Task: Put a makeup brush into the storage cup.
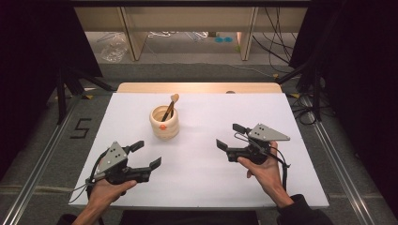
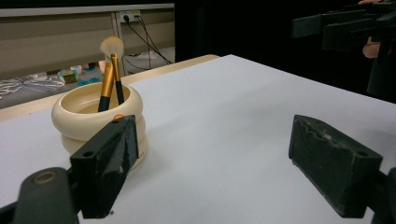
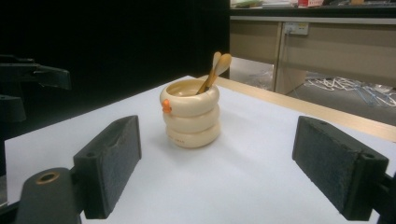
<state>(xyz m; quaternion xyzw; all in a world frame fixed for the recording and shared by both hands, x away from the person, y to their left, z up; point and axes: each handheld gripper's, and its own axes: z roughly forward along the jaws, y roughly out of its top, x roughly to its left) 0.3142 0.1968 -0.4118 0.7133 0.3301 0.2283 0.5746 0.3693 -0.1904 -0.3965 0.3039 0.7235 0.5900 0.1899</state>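
Ahead of both jaw pairs, in the high view, a cream ringed holder (image 1: 164, 122) stands on the white bench (image 1: 202, 183), brushes (image 1: 169, 107) inside, between the left gripper (image 1: 148, 154) and the right gripper (image 1: 230, 136). Left gripper view: holder (image 2: 88, 114) just beyond the left jaw, jaws apart; gold-handled brushes (image 2: 109, 79). Right gripper view: holder (image 3: 190, 113) midway ahead, orange spot; its small print is unreadable; jaws apart.

- I see a cream holder (image 1: 164, 123), ringed in three bands, with a small orange dot on its side.
- Brushes (image 2: 110, 79): gold and black handles, pale peach bristles.
- My left gripper (image 1: 146, 154) and right gripper (image 1: 230, 136): black jaws, grey plates on top.
- Table (image 1: 202, 178): plain white top, light wood edge at the far side.
- Sleeve (image 1: 300, 213): black.
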